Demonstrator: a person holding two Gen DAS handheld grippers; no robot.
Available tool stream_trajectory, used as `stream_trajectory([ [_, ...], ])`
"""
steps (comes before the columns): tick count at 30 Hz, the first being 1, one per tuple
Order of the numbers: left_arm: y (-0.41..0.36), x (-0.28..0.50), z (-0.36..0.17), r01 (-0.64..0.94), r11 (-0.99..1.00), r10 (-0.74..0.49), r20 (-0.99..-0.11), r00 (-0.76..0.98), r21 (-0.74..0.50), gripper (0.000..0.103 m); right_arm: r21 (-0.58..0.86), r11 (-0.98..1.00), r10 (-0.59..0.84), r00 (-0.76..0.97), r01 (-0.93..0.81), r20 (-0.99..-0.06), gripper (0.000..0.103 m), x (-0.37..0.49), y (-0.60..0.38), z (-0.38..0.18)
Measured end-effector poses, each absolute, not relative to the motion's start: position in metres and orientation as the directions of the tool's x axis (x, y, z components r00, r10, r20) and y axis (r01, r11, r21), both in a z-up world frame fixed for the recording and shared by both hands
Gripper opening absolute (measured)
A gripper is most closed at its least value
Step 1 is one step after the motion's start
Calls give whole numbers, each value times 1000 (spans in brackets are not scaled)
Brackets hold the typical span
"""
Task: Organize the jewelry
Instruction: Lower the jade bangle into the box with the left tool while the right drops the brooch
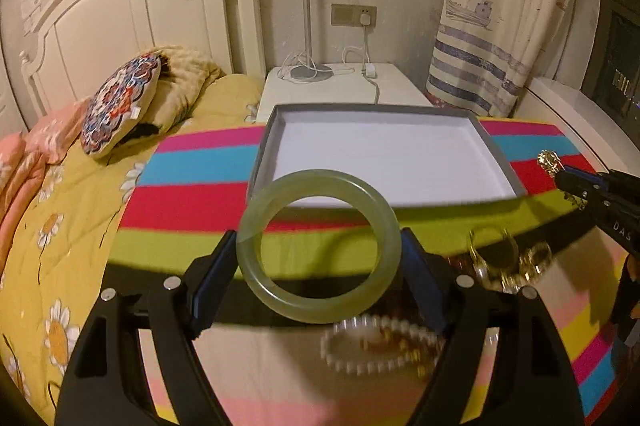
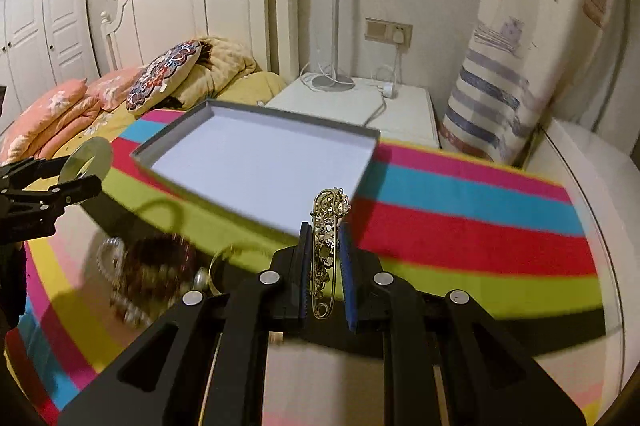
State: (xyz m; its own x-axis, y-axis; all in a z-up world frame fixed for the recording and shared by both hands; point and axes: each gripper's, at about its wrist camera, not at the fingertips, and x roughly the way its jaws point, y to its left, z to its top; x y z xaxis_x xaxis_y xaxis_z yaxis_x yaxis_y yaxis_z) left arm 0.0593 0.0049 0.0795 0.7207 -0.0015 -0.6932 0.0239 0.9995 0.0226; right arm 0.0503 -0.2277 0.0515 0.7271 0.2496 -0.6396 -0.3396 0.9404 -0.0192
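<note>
In the left wrist view the left claw (image 1: 319,251) grips a pale green jade bangle (image 1: 319,246) at centre frame, its blue pads pressed against the ring's outer sides, the jaws standing wide around it; above the bangle lies a shallow grey tray with a white floor (image 1: 384,154) on the striped surface (image 1: 192,202); below the bangle, blurred, sits a pearl bracelet (image 1: 372,350), and to the lower right some gold pieces (image 1: 504,262) too smeared to name. In the right wrist view the right claw (image 2: 326,238) is closed on a gold brooch shaped like a large safety pin (image 2: 325,258), held upright at lower centre, its ornate top just before the tray's near edge; a blurred heap of jewelry (image 2: 152,274) lies at lower left on the surface.
</note>
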Motion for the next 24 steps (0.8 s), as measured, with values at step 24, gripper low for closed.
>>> stream_trajectory([
  [24, 0, 220, 12, 78, 994, 14, -809, 587, 73, 79, -11, 912, 266, 610, -411, -746, 31, 172, -178, 3],
])
